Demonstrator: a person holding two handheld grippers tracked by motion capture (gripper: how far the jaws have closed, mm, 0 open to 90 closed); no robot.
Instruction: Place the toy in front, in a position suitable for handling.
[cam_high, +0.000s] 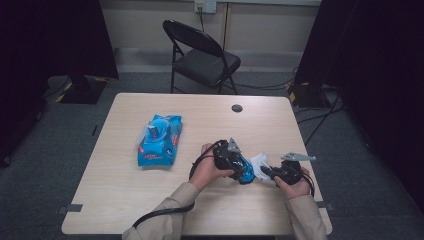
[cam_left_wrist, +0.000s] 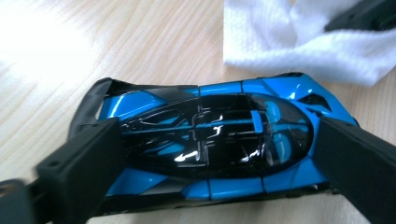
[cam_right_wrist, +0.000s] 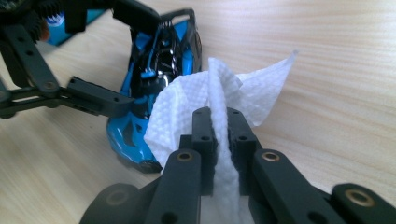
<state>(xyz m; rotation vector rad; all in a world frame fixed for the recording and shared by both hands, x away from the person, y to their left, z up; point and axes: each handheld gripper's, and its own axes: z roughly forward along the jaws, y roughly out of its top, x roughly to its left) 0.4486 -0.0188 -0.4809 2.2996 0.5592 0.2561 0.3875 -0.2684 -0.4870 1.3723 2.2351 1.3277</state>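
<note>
A glossy blue and black toy car (cam_high: 246, 173) (cam_left_wrist: 210, 135) lies on the wooden table (cam_high: 150, 200), right of its middle. My left gripper (cam_high: 239, 166) (cam_left_wrist: 215, 154) is shut on the car, one jaw pressed to each end of it. In the right gripper view the left gripper (cam_right_wrist: 128, 58) clamps the car (cam_right_wrist: 154, 60) from both ends. My right gripper (cam_high: 267, 172) (cam_right_wrist: 221, 126) is shut on a crumpled white paper wipe (cam_high: 259, 162) (cam_right_wrist: 187, 102). The wipe (cam_left_wrist: 299, 42) rests against the car's side.
An opened blue pack of wipes (cam_high: 160, 140) lies at the table's left middle. A round cable hole (cam_high: 237, 108) sits near the far edge. A black folding chair (cam_high: 200, 52) stands behind the table. Cables trail from both grippers.
</note>
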